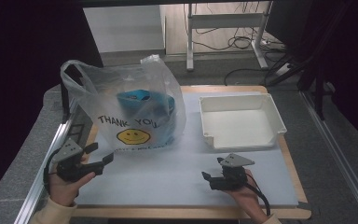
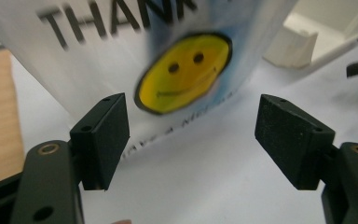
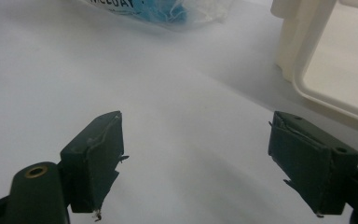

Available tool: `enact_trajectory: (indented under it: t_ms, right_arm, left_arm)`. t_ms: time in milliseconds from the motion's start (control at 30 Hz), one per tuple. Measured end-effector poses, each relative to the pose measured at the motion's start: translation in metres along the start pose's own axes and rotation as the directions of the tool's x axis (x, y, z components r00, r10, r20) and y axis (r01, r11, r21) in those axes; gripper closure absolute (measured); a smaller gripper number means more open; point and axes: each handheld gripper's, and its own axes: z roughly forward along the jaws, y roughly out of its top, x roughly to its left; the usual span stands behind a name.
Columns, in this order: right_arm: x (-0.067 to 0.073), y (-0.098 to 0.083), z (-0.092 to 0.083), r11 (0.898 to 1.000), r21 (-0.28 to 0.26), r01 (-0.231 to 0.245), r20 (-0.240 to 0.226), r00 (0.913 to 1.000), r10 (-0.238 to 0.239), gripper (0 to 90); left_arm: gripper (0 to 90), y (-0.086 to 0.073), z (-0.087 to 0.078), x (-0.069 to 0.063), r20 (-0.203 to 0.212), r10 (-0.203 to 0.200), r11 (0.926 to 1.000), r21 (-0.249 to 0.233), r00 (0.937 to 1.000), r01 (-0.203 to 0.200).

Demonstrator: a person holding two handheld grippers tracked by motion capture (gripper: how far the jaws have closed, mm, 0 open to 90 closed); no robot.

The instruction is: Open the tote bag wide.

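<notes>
A clear plastic bag (image 1: pixel 130 105) printed with "THANK YOU" and a yellow smiley stands upright at the table's left middle, with something blue (image 1: pixel 144 105) inside it. My left gripper (image 1: pixel 99 154) rests just in front of the bag's left corner, open and holding nothing. In the left gripper view the smiley on the bag (image 2: pixel 184 72) sits close ahead between the spread jaws of the left gripper (image 2: pixel 191 137). My right gripper (image 1: pixel 213 169) is open near the table's front, right of centre. Bare white mat lies between the parted jaws of the right gripper (image 3: pixel 196 161).
A white rectangular tray (image 1: pixel 275 119) with nothing in it sits at the back right, also seen as the tray (image 3: pixel 303 88) and the tray (image 2: pixel 298 46). The white mat (image 1: pixel 168 177) covers a wooden table. Dark curtains and a desk frame stand beyond.
</notes>
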Motion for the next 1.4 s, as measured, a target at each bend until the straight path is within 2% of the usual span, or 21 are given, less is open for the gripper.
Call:
enact_trajectory:
  t_ms: [167, 467, 633, 1000, 1267, 1400]
  right_arm:
    - [-0.001, -0.001, 0.0, 1.0, 0.01, -0.002, 0.0, 1.0, 0.002, 18.1]
    - [-0.003, -0.001, 0.0, 1.0, 0.014, -0.007, 0.006, 1.0, 0.007, 18.1]
    - [-0.002, -0.001, 0.001, 1.0, 0.024, -0.005, 0.007, 1.0, 0.005, 18.1]
    - [-0.003, -0.002, 0.001, 1.0, 0.024, -0.005, 0.003, 1.0, 0.005, 18.1]
    - [-0.004, -0.002, 0.001, 1.0, 0.028, -0.002, 0.006, 1.0, 0.002, 18.1]
    - [-0.003, -0.002, 0.001, 0.999, 0.033, -0.003, 0.005, 1.0, 0.002, 18.1]
  left_arm:
    - [25.0, 0.016, -0.006, 0.007, -0.008, 0.003, 0.9999, -0.012, 1.0, -0.003]
    - [24.6, 0.033, -0.015, 0.021, -0.035, -0.011, 0.999, -0.043, 0.9993, 0.009]
    - [24.5, 0.046, -0.02, 0.033, -0.036, -0.032, 0.9976, -0.063, 0.9989, 0.029]
    - [24.5, 0.065, -0.023, 0.049, -0.07, -0.043, 0.9961, -0.08, 0.9966, 0.037]
    - [26.3, 0.083, -0.025, 0.067, -0.098, -0.047, 0.9959, -0.082, 0.9941, 0.039]
    - [26.3, 0.088, -0.024, 0.078, -0.115, -0.069, 0.9943, -0.089, 0.991, 0.059]
